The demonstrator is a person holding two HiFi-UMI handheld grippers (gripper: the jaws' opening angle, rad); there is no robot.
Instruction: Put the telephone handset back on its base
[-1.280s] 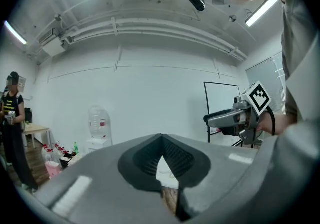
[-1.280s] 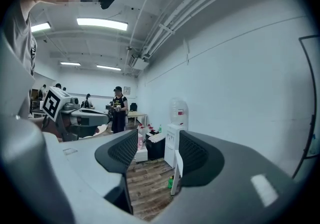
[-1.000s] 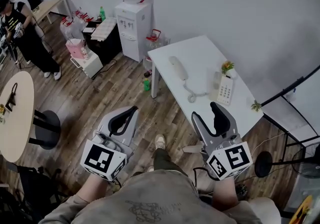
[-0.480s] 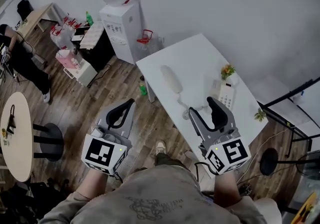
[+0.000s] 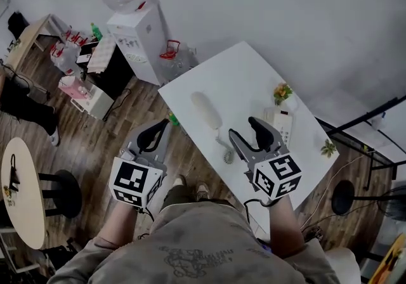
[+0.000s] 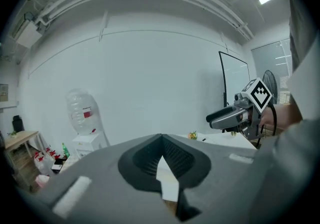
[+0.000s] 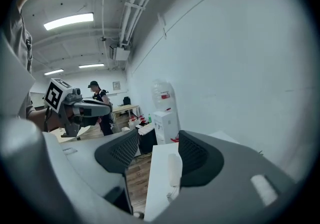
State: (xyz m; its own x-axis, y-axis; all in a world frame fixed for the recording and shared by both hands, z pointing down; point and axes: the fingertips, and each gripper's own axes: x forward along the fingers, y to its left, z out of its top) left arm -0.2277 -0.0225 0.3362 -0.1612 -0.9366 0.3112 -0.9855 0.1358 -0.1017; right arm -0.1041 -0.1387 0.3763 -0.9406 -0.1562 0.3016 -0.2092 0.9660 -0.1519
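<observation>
My right hand-held gripper (image 5: 248,132) hangs open and empty at the near edge of the white tabletop (image 5: 241,80). My left hand-held gripper (image 5: 151,138) is closed on nothing (it is off to the side, above the floor (image 5: 120,130)). The handset (image 5: 206,109) lies flat on the tabletop, apart from its base (image 5: 282,124).

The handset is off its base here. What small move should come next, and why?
Probably ease the right gripper forward and down toward the handset so its fingers straddle it. The handset lies on the white table, apart from the base. The right gripper is open and empty, and its own view shows the handset ahead between its fingers.
</observation>
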